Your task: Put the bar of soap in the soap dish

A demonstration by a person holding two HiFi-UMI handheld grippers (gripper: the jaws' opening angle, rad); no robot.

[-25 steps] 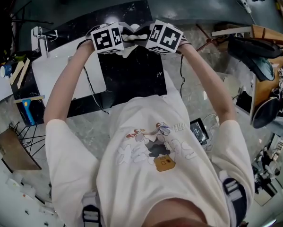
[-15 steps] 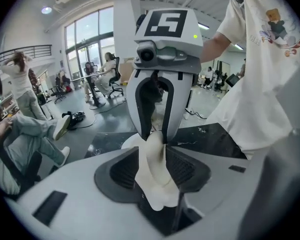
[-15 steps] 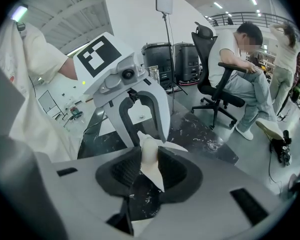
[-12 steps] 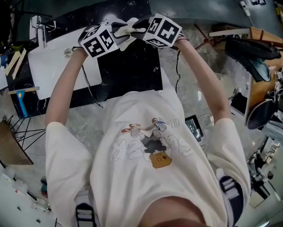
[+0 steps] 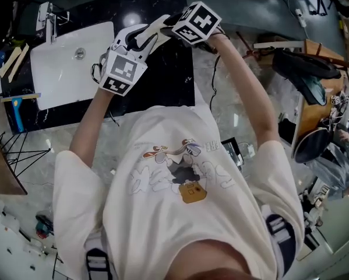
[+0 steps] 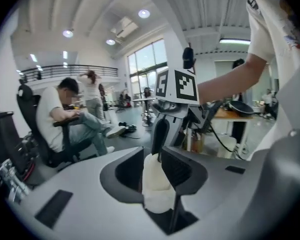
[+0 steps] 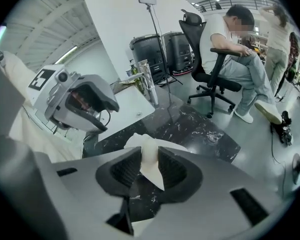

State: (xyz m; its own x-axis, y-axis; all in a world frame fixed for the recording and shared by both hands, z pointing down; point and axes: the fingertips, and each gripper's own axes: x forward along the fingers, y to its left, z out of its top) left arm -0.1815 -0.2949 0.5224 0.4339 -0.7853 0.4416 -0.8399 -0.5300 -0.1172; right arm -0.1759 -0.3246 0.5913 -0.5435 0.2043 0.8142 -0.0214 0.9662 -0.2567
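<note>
A white, creased lump (image 6: 156, 181), apparently the bar of soap in pale wrapping, sits between the pads of my left gripper (image 6: 157, 176), whose jaws are closing on it. In the head view this white piece (image 5: 158, 28) bridges the left gripper (image 5: 152, 34) and the right gripper (image 5: 174, 24), both held up above the black counter. My right gripper (image 7: 148, 166) is shut on a thin white fold (image 7: 151, 160) of the same stuff. The right gripper's marker cube (image 6: 177, 86) stands just beyond the lump. I see no soap dish.
A black marbled counter (image 5: 162, 80) lies below the hands, with a white sink basin (image 5: 69, 63) and a chrome faucet (image 7: 148, 81) at its left. Seated and standing people (image 7: 230, 49) and office chairs are further off. Cluttered tables stand at the right (image 5: 314, 69).
The left gripper has risen and rolled, so its marker cube has swung down and to the left of the white piece. The right gripper has kept its place and its hold.
</note>
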